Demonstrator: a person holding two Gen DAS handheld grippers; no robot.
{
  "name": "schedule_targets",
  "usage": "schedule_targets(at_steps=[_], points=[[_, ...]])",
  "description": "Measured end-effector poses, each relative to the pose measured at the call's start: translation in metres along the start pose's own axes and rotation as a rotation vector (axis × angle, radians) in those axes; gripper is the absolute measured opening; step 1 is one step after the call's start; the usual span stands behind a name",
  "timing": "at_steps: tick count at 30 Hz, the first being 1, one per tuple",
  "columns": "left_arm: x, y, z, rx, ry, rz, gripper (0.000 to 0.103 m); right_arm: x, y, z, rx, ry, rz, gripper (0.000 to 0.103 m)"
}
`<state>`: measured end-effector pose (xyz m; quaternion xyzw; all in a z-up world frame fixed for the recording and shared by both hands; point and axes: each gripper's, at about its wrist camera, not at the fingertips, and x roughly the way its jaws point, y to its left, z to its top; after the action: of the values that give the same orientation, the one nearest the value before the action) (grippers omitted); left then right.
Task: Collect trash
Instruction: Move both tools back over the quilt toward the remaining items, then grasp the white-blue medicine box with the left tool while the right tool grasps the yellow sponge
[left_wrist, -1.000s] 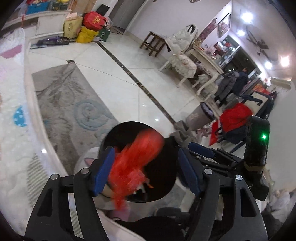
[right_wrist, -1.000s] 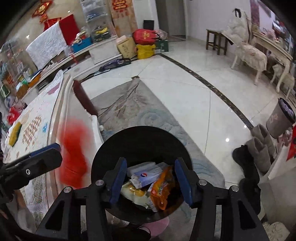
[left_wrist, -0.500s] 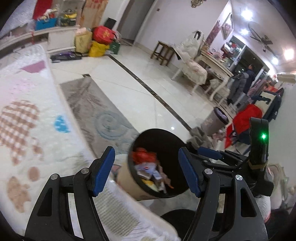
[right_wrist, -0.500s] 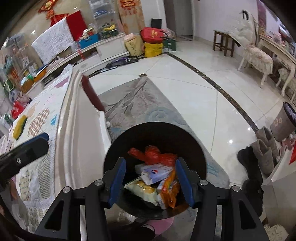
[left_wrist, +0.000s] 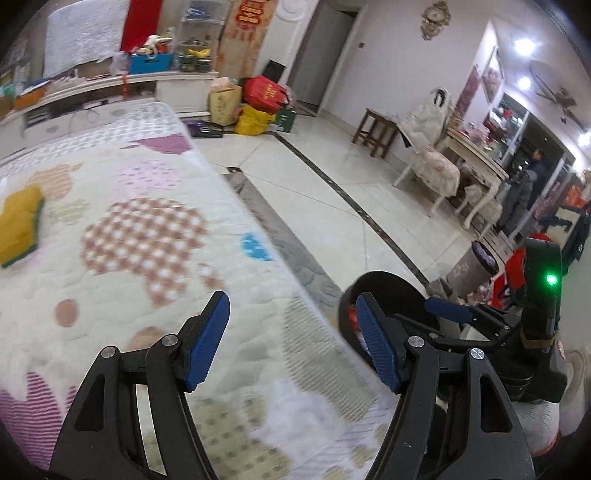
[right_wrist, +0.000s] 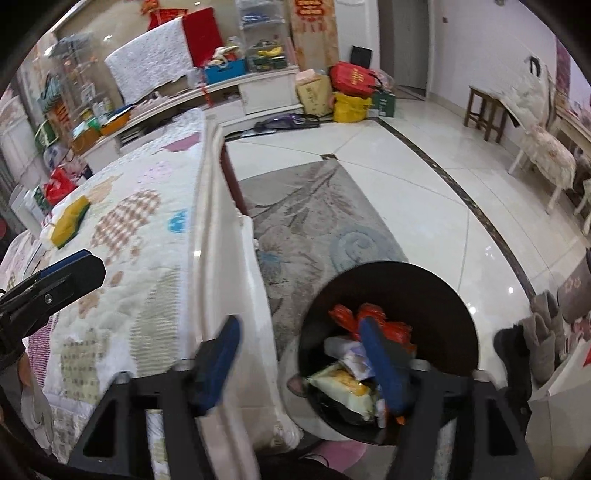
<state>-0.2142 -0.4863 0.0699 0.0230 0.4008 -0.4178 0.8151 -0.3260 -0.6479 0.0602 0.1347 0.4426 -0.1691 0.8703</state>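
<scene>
A black trash bin (right_wrist: 436, 295) stands on the floor beside the bed, holding a red wrapper (right_wrist: 369, 317), a yellow packet (right_wrist: 343, 384) and other wrappers. Its rim (left_wrist: 384, 284) shows at the right in the left wrist view. My left gripper (left_wrist: 291, 339) is open and empty above the patterned quilt (left_wrist: 129, 236). My right gripper (right_wrist: 299, 354) is open and empty, over the bed edge and the bin. A yellow-green sponge (left_wrist: 18, 225) lies on the quilt at the far left; it also shows in the right wrist view (right_wrist: 70, 221).
A grey rug (right_wrist: 314, 221) lies on the white tile floor by the bed. Boots (right_wrist: 543, 332) and a small grey bin (left_wrist: 472, 269) stand at the right. Bags and boxes (right_wrist: 343, 92) pile at the far wall. A chair (left_wrist: 432, 162) and table stand far right.
The red wrapper dropped from my left gripper into the bin. The left gripper then swung left from the bin to over the quilt. The right gripper shifted left towards the bed edge.
</scene>
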Motion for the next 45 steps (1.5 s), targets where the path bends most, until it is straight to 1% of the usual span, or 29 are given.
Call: schedule_targets(at_steps=[5,12,20,28,34,38,42,45], points=[[-0.020,0.027,-0.003,-0.013,-0.033,0.077,0.070,0.002,0.029,0.006,-0.053,-0.007,0.013,0.073],[-0.044,0.070,-0.013,-0.071,-0.046,0.149,0.070,0.004,0.070,0.018,-0.098,-0.021,0.053,0.074],[-0.080,0.116,-0.027,-0.124,-0.084,0.232,0.070,0.013,0.127,0.028,-0.170,-0.024,0.105,0.074],[-0.117,0.179,-0.042,-0.219,-0.103,0.274,0.070,0.030,0.176,0.031,-0.225,-0.003,0.162,0.074],[-0.139,0.230,-0.051,-0.294,-0.090,0.299,0.070,0.041,0.209,0.038,-0.246,0.008,0.215,0.074],[-0.153,0.268,-0.051,-0.328,-0.087,0.354,0.070,0.048,0.232,0.047,-0.261,0.017,0.252,0.077],[-0.161,0.301,-0.045,-0.323,-0.099,0.405,0.070,0.059,0.264,0.062,-0.284,0.016,0.289,0.078],[-0.161,0.322,-0.037,-0.269,-0.105,0.407,0.071,0.071,0.285,0.073,-0.286,0.031,0.322,0.080]])
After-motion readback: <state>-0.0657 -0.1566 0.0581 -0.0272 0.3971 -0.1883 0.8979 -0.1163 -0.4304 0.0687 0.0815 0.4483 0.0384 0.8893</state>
